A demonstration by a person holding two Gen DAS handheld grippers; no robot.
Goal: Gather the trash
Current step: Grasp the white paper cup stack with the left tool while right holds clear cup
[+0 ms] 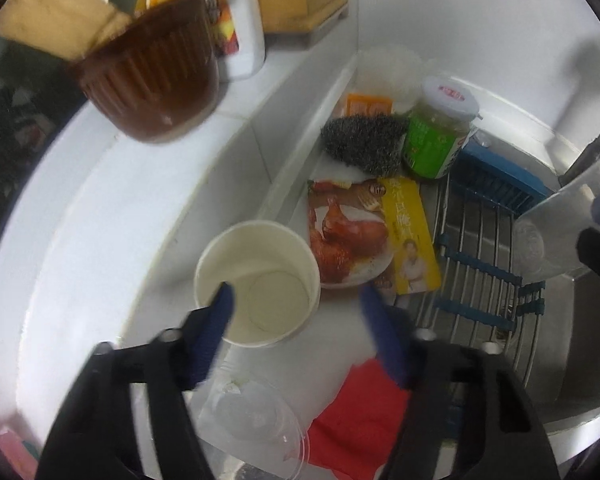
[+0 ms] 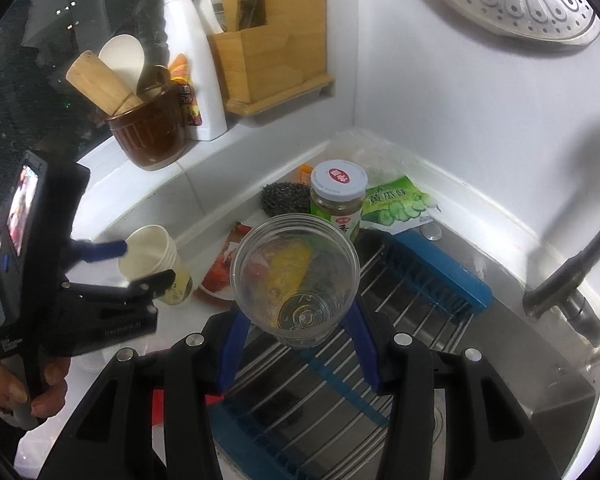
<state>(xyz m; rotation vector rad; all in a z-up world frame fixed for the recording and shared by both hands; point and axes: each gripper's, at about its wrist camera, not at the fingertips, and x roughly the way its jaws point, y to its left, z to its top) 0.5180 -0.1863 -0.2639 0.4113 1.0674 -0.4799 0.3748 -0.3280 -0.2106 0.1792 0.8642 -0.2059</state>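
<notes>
Reaching for the paper cup [image 1: 257, 282], your left claw [image 1: 296, 300] is half spread: one finger sits inside the rim, the other outside beside the food packet [image 1: 352, 236], pads not yet pressing. A clear lid [image 1: 256, 416] and red wrapper [image 1: 360, 420] lie under the claw on the counter [image 1: 112, 208].

Your right claw [image 2: 296, 316] pinches a clear cup [image 2: 296, 280] above the sink rack [image 2: 400, 320]; the paper cup [image 2: 152, 256] stands off to its left. Next, likely pinch the paper cup's wall firmly enough to lift without crushing.
</notes>
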